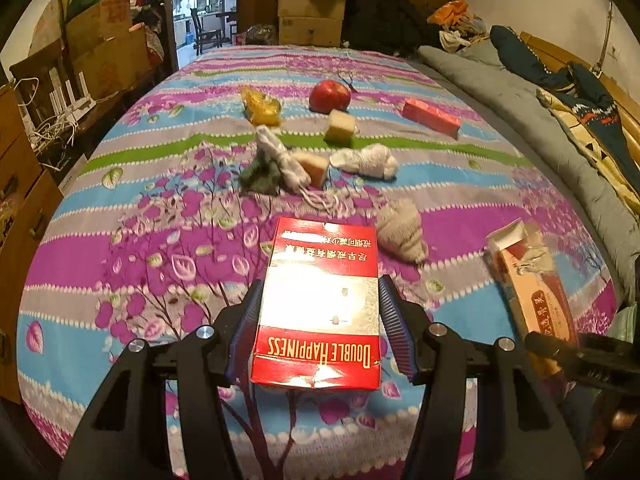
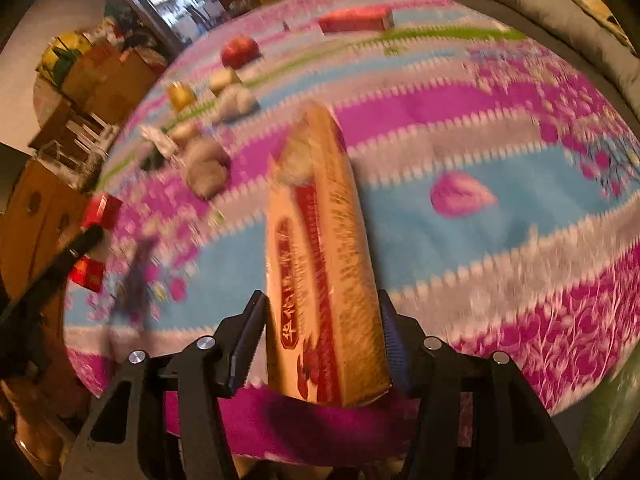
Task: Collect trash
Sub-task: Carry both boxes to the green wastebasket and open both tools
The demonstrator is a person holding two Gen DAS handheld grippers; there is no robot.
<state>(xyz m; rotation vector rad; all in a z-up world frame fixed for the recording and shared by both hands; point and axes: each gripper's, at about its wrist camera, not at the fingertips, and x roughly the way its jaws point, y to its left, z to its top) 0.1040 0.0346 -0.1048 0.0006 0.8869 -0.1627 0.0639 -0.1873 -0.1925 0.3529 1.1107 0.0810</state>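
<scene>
Left gripper (image 1: 320, 320): clamped on the red carton (image 1: 318, 304), both blue pads pressed to its long sides, lifted above the bedspread (image 1: 160, 216).
Red carton: flat face up, "Double Happiness" lettering at the near end, far end pointing up the bed.
Right gripper (image 2: 322, 336): closed around the tan carton (image 2: 324, 264), pads tight on either side, picture smeared with motion.
Tan carton: long box, far end open and tilted away; in the left view it hangs off to the right, clear of the bed.
Still on the bed: a red apple (image 1: 330, 96), a yellow wrapper (image 1: 262, 106), a small yellow block (image 1: 340, 128), a red box (image 1: 431, 117), white crumpled wads (image 1: 366, 160), a beige wad (image 1: 402, 234) just beyond the red carton.
Far side: cardboard boxes (image 1: 311, 16) stacked past the bed's end.
</scene>
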